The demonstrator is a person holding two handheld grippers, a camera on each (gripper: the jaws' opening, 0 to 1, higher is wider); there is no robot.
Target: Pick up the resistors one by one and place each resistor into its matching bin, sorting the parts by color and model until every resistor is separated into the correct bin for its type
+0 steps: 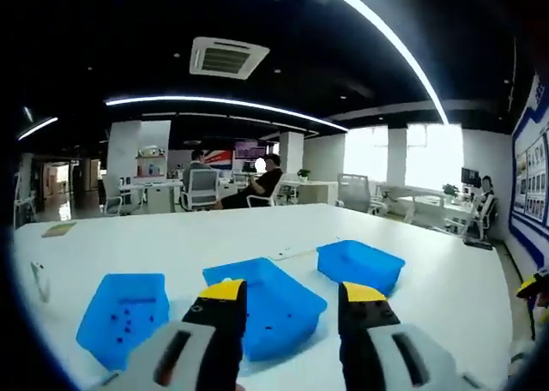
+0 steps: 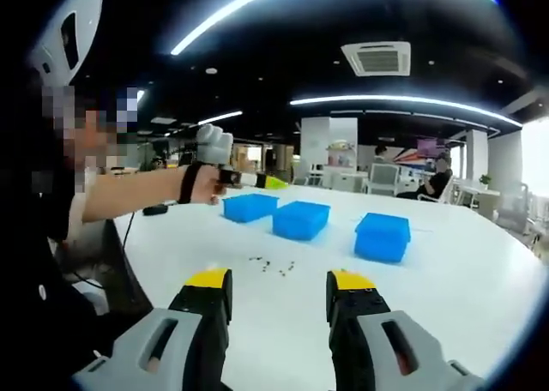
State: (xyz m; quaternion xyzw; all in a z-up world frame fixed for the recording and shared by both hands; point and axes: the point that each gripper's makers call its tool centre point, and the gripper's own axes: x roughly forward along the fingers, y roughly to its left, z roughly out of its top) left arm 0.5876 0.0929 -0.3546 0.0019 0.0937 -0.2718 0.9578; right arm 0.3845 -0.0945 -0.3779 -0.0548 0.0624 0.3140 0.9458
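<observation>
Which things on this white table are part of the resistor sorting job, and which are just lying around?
For the job:
- three blue bins
- loose resistors scattered on the table
- left gripper, open
- right gripper, open

Just lying about:
- flat card near the table's far corner
- office desks and chairs behind

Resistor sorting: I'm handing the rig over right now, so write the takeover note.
Left gripper: open, holding nothing, raised above the three blue bins.
Right gripper: open, holding nothing, aimed at the loose resistors on the white table.
The left gripper also shows in the right gripper view, held up in a hand near the bins.
Done: small dark parts lie in the left bin; a few specks lie in the middle one.
Left: a small cluster of resistors lies unsorted in front of the bins; pick one at a time.
</observation>
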